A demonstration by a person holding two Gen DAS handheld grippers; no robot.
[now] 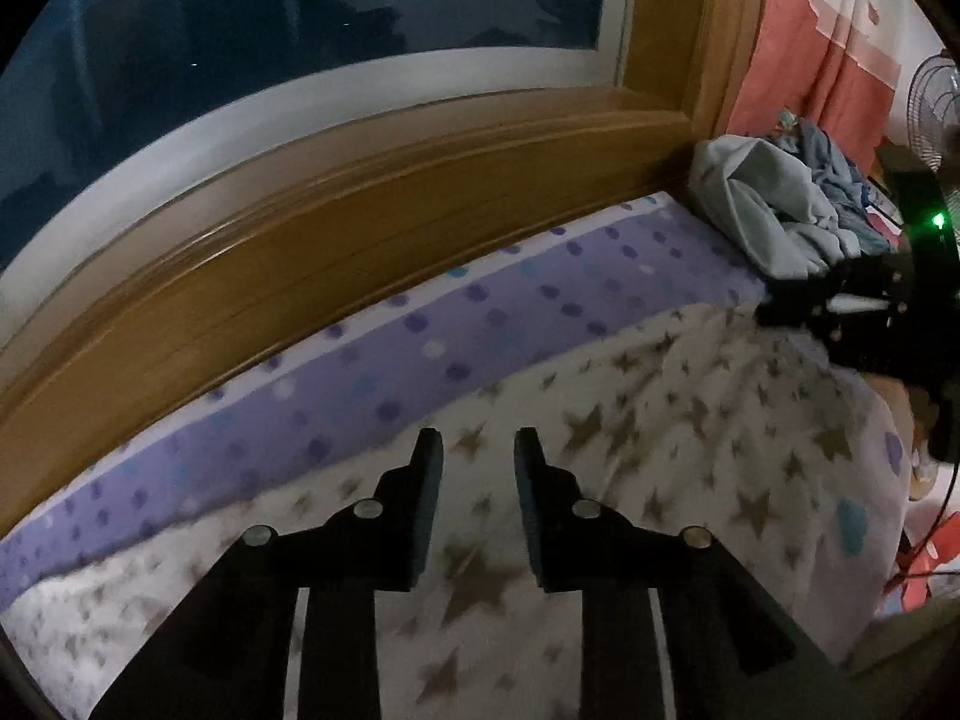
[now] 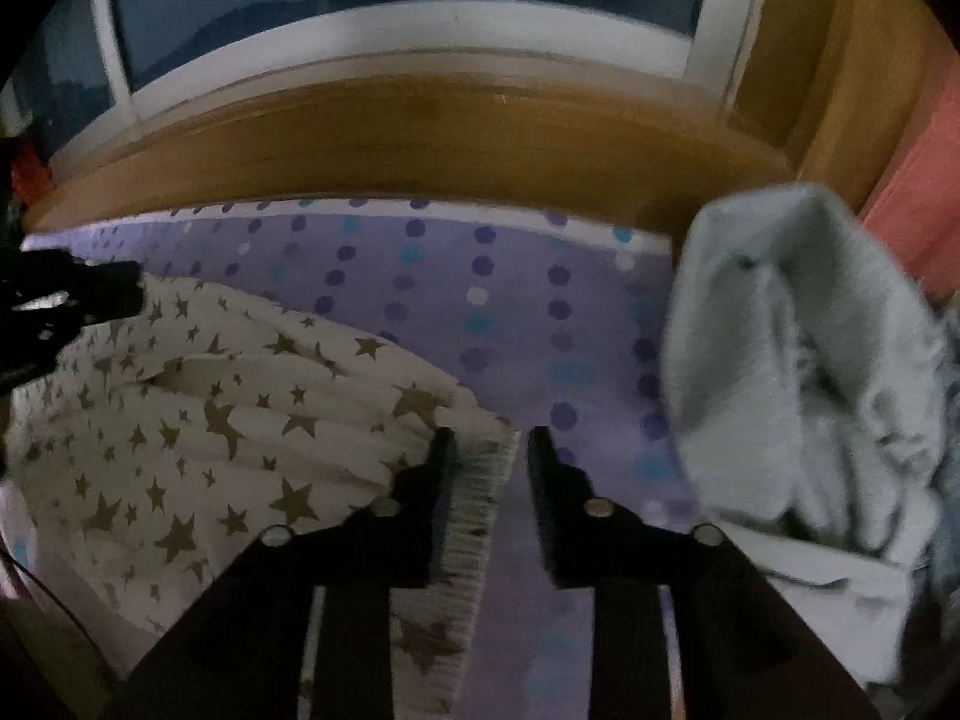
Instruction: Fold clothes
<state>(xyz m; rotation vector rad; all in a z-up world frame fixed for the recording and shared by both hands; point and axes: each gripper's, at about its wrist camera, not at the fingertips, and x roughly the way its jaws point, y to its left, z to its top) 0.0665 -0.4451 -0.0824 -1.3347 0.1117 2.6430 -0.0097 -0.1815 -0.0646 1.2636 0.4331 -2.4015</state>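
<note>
A white garment with brown stars (image 1: 690,420) lies spread on a purple dotted bedsheet (image 1: 510,306). My left gripper (image 1: 478,450) is open just above the garment's middle, holding nothing. In the right wrist view the same garment (image 2: 198,414) lies at the left, with its ribbed hem (image 2: 480,510) between the open jaws of my right gripper (image 2: 491,450). The right gripper also shows at the right edge of the left wrist view (image 1: 852,306), at the garment's far end. The left gripper shows at the left edge of the right wrist view (image 2: 66,294).
A wooden window sill (image 1: 360,228) runs along the far side of the bed. A pile of pale blue-grey clothes (image 2: 810,372) lies at the right, also seen in the left wrist view (image 1: 774,210). A fan (image 1: 936,102) and a pink curtain (image 1: 804,48) stand beyond.
</note>
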